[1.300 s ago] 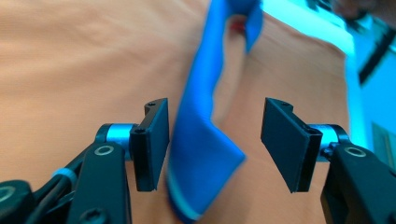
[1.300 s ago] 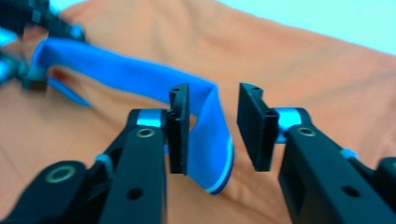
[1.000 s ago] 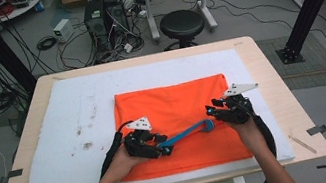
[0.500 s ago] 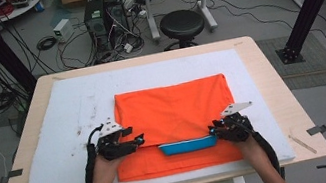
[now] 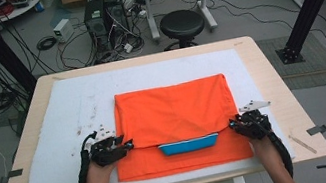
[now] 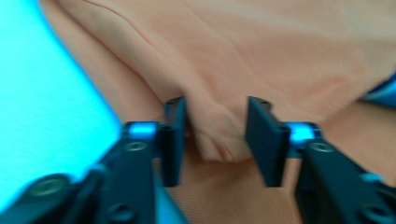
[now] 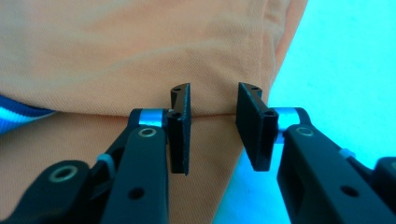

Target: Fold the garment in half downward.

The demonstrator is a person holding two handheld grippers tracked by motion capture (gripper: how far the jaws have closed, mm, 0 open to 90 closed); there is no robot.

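Observation:
An orange shirt [image 5: 174, 110] lies on the white mat [image 5: 67, 108], its near part folded over so the blue collar [image 5: 189, 144] shows at the fold's front edge. My left gripper [image 5: 127, 143] sits at the fold's left end. In the left gripper view its jaws [image 6: 215, 135] have just been closing and stand apart around a raised corner of orange fabric [image 6: 219, 140]. My right gripper [image 5: 232, 124] sits at the fold's right end. Its jaws [image 7: 212, 126] stand apart over the fold edge, and flat fabric [image 7: 140, 56] shows in the gap.
The mat covers most of the wooden table [image 5: 275, 77], with bare mat to the left of the shirt. A grey tape strip [image 5: 316, 130] sits on the table's right edge. On the floor behind are a stool [image 5: 182, 24], cables and a computer case.
The blue collar, held up between the grippers a second ago, now lies flat on the shirt. Both grippers have moved outward to the ends of the fold and lower.

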